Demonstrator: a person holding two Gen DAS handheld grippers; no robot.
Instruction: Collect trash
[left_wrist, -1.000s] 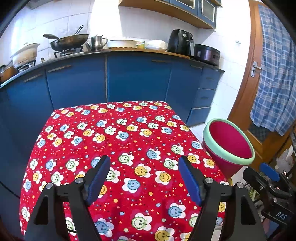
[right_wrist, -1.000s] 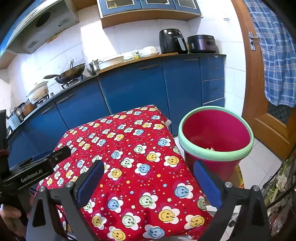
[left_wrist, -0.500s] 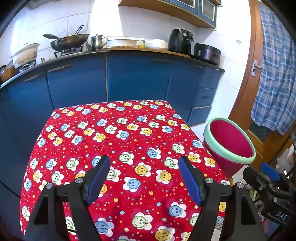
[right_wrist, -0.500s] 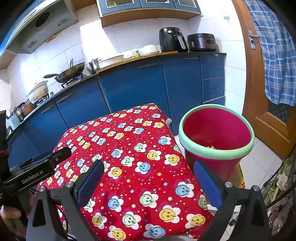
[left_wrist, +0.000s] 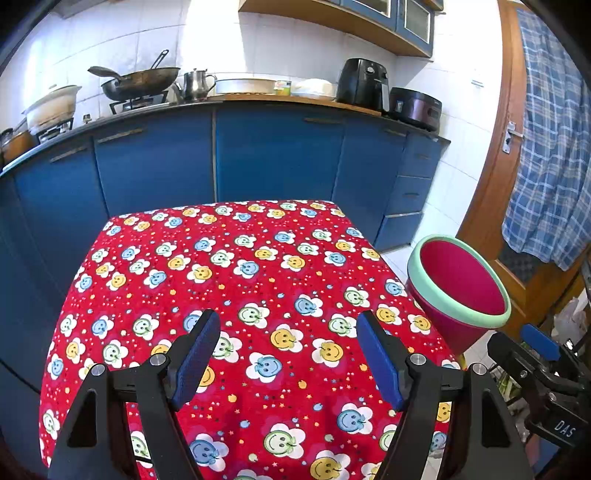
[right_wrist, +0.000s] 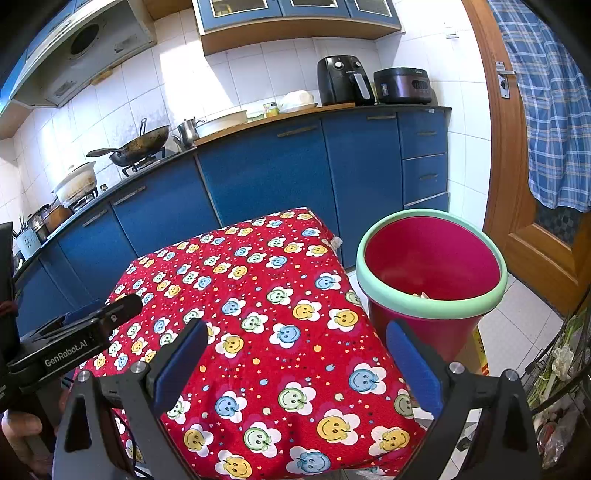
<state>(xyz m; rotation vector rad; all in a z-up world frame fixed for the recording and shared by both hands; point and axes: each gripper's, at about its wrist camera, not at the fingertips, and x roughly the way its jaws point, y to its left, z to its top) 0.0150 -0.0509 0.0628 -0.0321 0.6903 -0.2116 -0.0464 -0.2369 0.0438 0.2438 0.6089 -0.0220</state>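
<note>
Both grippers, left (left_wrist: 288, 356) and right (right_wrist: 295, 363), hover over the cloth (left_wrist: 236, 280) with jaws apart, holding nothing. The bin (right_wrist: 430, 275) stands at two o'clock, scraps (right_wrist: 419, 294) inside.

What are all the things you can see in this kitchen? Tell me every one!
Tablecloth: one, red with smiley flowers, over the table in front.
Bin: one, pink with a green rim, on the floor right of the table, pale scraps inside.
Cabinets: blue, along the back wall.
Wok: one, dark, on the stove.
Kettle: one, metal, beside the wok.
Air fryer: one, black, on the counter.
Rice cooker: one, dark, beside it.
Checked cloth: one, blue, hanging on the wooden door.
Left gripper: open, empty.
Right gripper: open, empty.
</note>
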